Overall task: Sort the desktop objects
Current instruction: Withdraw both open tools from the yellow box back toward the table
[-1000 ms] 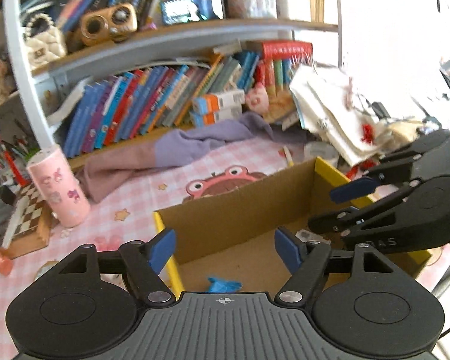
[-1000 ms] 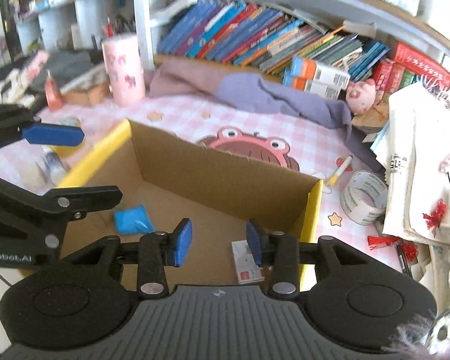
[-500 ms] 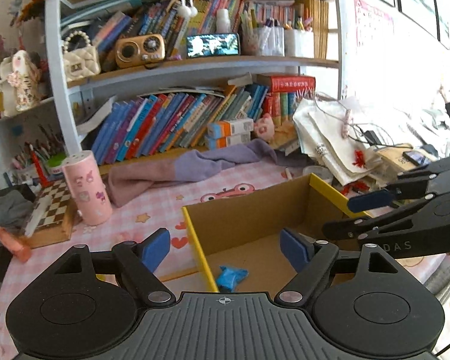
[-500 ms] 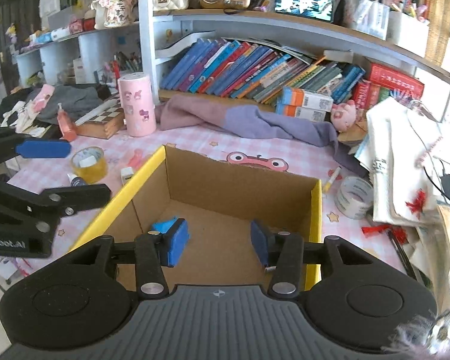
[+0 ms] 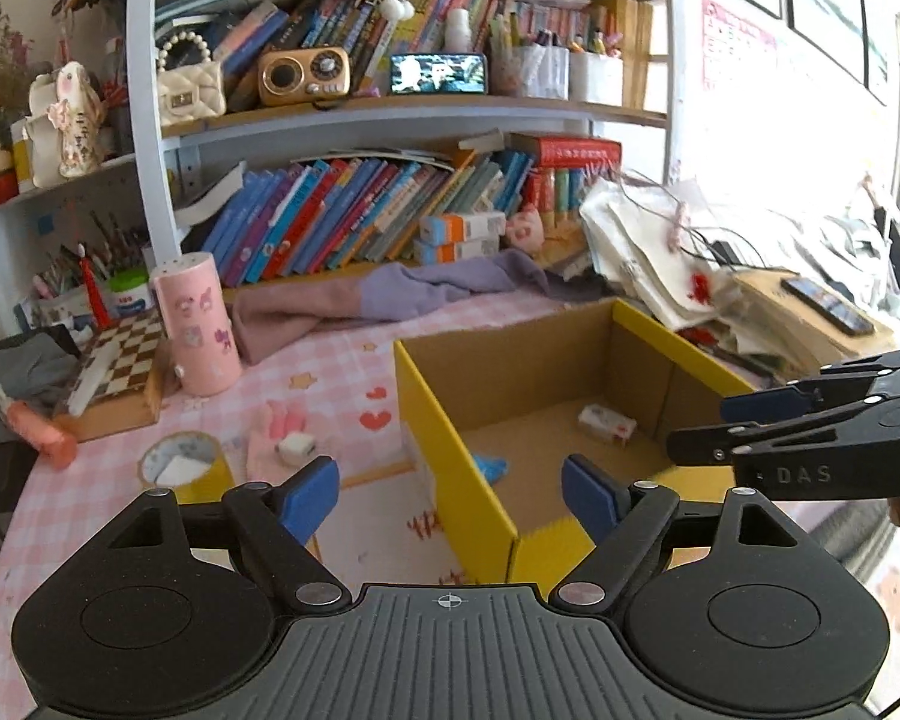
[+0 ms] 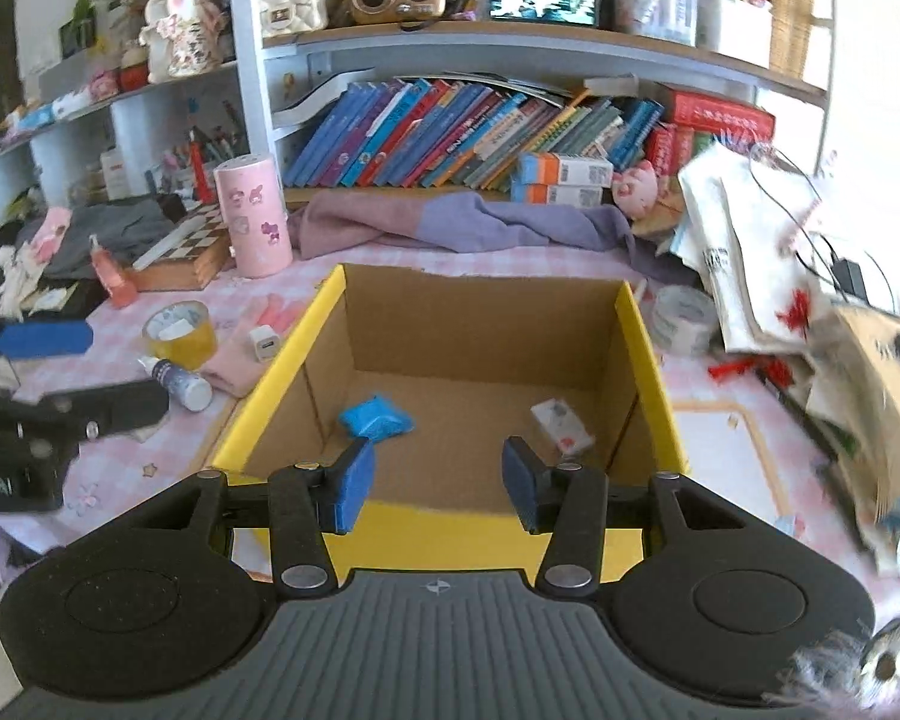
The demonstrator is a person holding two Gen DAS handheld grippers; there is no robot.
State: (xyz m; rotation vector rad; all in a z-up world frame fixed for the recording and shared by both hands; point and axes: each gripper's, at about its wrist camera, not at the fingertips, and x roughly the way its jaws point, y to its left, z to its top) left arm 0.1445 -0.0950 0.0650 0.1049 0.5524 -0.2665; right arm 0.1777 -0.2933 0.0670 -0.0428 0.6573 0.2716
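An open cardboard box with yellow outer walls [image 5: 450, 450] [image 6: 648, 354] stands on the pink checked desk. Inside lie a blue crumpled packet [image 6: 377, 417] [image 5: 489, 468] and a small white card pack [image 6: 561, 423] [image 5: 606, 423]. My left gripper [image 5: 450, 495] is open and empty, above the box's near left corner. My right gripper [image 6: 437, 483] is open and empty, above the box's near wall. Left of the box lie a yellow tape roll [image 6: 179, 333] [image 5: 183, 468], a white charger cube [image 6: 262, 343] [image 5: 296, 448] on a pink pouch [image 6: 240, 360], and a small white bottle [image 6: 177, 381].
A pink cylinder cup [image 5: 195, 324] and a chessboard box [image 5: 120, 372] stand at the back left. A purple cloth [image 6: 462, 228] lies before the bookshelf. A clear tape roll [image 6: 684, 318] and a pile of papers [image 6: 768, 252] lie right of the box.
Both grippers have pulled back and risen away from the box, so more of the desk shows. Both stay open and empty.
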